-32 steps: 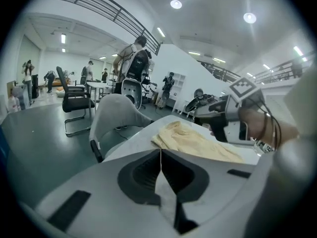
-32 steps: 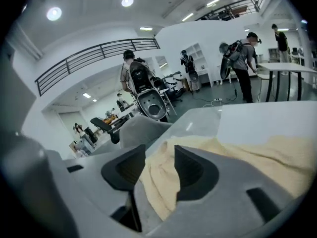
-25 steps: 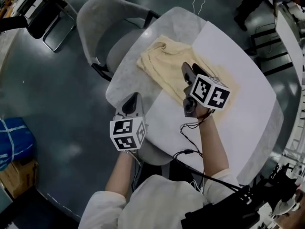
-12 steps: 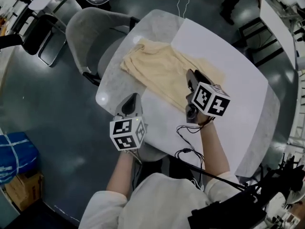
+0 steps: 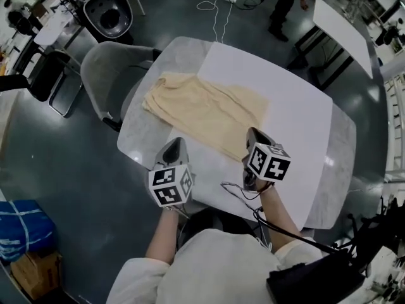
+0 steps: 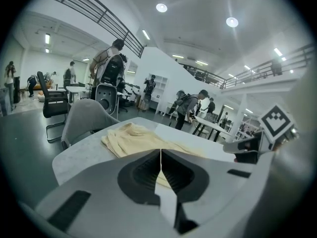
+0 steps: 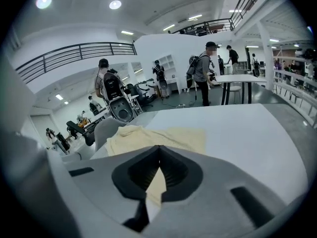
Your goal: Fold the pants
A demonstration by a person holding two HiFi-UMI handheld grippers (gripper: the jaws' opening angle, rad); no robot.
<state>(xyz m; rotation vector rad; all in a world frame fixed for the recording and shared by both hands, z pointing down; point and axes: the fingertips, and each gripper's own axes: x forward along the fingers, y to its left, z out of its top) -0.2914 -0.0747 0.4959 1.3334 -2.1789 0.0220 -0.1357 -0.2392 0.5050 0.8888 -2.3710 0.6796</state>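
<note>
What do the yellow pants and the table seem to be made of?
Pants: thin soft cloth, pale yellow, matte; they lie limp with wrinkles. Table: grey mottled top, perhaps stone or stone-look laminate, with faint sheen; a smooth white sheet, possibly paper or plastic, covers part.

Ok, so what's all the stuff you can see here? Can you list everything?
pants: one, pale yellow, spread flat on the table's left part, partly over the white sheet
white sheet: one, white, covering the table's middle
table: one, grey marble, in front of the person
chair: one, grey, at the table's left side
bag: one, blue, floor at lower left
cardboard box: one, brown, next to the bag
left gripper: one, grey, jaws shut and empty, over the table's near edge
right gripper: one, grey, jaws shut and empty, near the pants
shirt: one, white, on the person
</note>
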